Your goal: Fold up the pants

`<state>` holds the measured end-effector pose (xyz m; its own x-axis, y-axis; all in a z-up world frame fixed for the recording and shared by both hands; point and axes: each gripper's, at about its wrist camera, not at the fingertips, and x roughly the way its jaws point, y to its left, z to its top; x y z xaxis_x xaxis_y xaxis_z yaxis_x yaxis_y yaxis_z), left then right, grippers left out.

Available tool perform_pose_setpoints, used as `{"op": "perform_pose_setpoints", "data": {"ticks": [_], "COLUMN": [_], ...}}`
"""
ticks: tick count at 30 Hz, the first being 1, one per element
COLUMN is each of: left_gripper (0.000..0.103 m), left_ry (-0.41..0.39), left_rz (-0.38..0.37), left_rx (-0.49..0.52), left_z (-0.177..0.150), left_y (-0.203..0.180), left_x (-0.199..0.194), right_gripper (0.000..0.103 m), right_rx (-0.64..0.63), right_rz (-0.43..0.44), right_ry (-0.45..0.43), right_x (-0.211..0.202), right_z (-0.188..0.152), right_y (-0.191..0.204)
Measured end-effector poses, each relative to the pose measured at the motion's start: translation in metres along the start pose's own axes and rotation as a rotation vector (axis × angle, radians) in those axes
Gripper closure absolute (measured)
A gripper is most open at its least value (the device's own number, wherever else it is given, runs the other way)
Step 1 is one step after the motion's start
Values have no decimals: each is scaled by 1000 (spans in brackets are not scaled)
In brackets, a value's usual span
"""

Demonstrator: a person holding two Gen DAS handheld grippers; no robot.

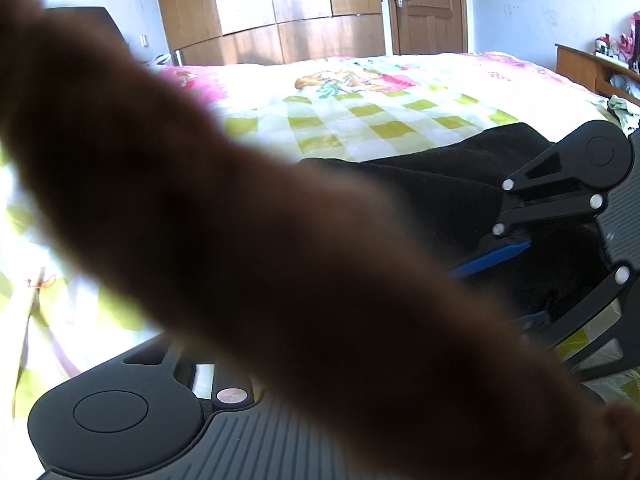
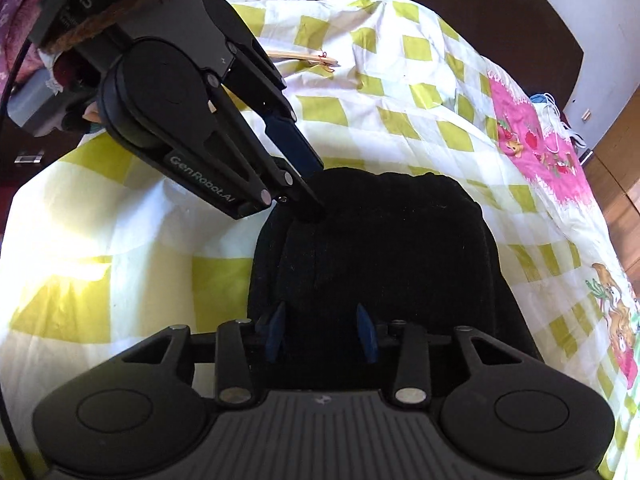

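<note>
The pants (image 2: pixel 376 264) are found bundled into a compact dark mound on the checked bedspread (image 2: pixel 420 120), directly ahead of the right gripper (image 2: pixel 322 326) and reaching in between its fingers. The right gripper's jaws are seen standing apart, a blue pad to either side of the near fold; the pads do not appear to press on the cloth.

The left gripper (image 2: pixel 310 196) is seen at the far left corner of the mound, its tips sunk into the upper layer. Its jaws are narrow, but whether cloth is pinched cannot be told, the tips being lost against the black fabric. Its own camera is largely blocked by a blurred brown sleeve (image 1: pixel 240 240).

The fabric is judged soft, thick and limp, of moderate weight, not slippery and not fragile. It is expected to sag and shed layers if lifted by one point. Hold is best taken at a folded edge or corner, through all layers, with both grippers spaced along that edge.
</note>
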<state>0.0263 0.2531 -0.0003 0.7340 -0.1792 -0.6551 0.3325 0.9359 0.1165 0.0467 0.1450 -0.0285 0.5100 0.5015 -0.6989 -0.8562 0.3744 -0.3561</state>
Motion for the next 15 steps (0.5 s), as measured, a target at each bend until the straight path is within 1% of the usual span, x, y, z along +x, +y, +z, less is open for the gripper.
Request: {"op": "perform_pose_setpoints", "data": {"ticks": [2,3,4,6,8,10,12,14,15], "left_gripper": [88,91,91,92,92,92,92,92,92], "left_ry": [-3,-5,-9,-27,-59,-93,-134,-131,-103], "left_rz": [-4,3,-1,-9,-1,7,23,45,40], "left_rx": [9,27,32,39,74,83,74,66,46], "left_z": [4,7,10,17,25,31,35,30,25], "left_y": [1,1,2,6,7,10,14,17,19], "left_x": [2,3,3,1,-5,-14,-25,-24,-17], "right_gripper": [53,70,80,79,79,80,80,79,79], "right_rx": [9,20,50,129,207,276,304,309,329], "right_rz": [-9,-21,-31,-21,-16,1,-7,9,35], "right_ry": [-1,4,16,11,-13,-65,-109,-84,-45], "right_x": [1,1,2,-3,-15,-32,-39,-25,-9], "right_z": [4,5,9,15,24,35,42,42,36], "right_y": [0,-1,-4,-17,-29,-36,-33,-26,-20]}}
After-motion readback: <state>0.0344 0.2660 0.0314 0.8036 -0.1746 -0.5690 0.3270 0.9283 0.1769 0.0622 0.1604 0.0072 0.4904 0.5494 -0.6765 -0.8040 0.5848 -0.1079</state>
